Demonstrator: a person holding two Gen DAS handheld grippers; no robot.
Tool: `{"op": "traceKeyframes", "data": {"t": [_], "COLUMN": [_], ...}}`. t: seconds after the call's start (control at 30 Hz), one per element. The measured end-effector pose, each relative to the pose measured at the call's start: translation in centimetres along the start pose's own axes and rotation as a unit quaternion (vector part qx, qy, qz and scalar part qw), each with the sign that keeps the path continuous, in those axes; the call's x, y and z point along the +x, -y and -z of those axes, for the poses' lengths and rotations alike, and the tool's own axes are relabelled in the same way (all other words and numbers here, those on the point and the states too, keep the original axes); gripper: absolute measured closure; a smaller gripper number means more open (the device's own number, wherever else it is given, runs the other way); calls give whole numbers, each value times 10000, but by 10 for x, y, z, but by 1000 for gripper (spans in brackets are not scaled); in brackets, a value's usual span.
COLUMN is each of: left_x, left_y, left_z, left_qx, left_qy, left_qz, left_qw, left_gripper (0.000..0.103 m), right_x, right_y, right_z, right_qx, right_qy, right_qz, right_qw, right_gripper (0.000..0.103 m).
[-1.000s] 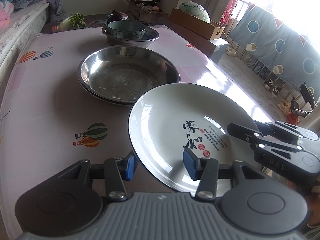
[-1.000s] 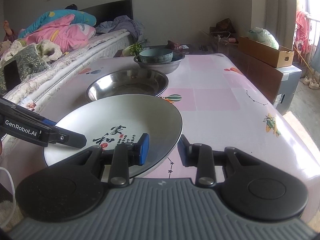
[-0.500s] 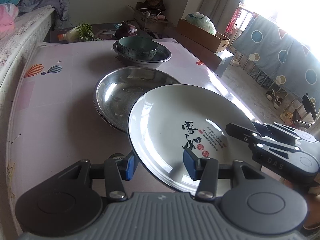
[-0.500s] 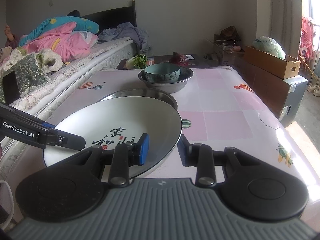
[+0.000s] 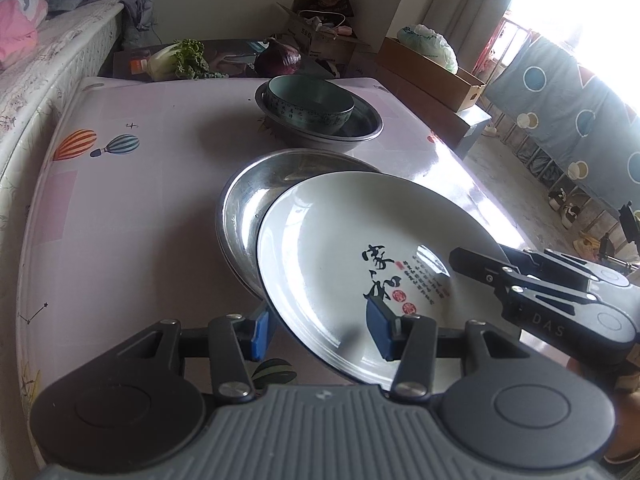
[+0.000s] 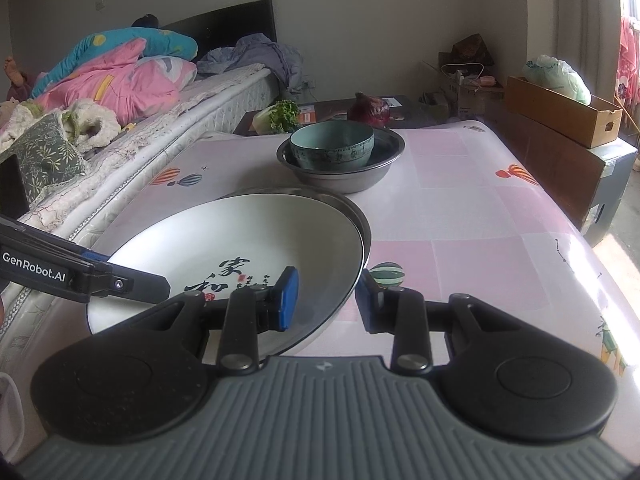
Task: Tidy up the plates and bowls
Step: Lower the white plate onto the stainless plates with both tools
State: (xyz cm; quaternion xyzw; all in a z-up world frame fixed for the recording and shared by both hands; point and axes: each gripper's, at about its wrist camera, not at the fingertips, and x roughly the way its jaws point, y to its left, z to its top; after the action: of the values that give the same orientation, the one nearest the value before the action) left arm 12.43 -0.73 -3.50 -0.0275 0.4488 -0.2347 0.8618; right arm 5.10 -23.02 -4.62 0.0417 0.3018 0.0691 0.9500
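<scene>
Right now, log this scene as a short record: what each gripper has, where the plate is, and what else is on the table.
left gripper: shut on white plate, near-left rim
right gripper: shut on the same plate, right rim
plate position: held above the steel plate, partly overlapping it
behind: teal bowl sitting inside steel basin
table: pink cloth with balloon prints
task state: plate not yet set down
</scene>
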Motion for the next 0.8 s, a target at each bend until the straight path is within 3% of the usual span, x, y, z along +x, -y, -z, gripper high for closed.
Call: {"op": "traceKeyframes", "data": {"t": [0.53, 0.8], "left_x": [19, 21], "left_y": [-8, -15], "left_z": [-16, -17], "left_qx": [61, -65], "left_qy": [-112, -107], "left_qz": [-115, -239], "left_qw": [9999, 9996], "left_gripper": [53, 49], "right_x": [37, 33], "right_y": [10, -1], "right_z": [-9, -16], "right_qx": [126, -252], "right_qy": [-293, -7], "right_qz": [4, -26], "right_qw": [9995, 9997], "right_gripper": [72, 72]}}
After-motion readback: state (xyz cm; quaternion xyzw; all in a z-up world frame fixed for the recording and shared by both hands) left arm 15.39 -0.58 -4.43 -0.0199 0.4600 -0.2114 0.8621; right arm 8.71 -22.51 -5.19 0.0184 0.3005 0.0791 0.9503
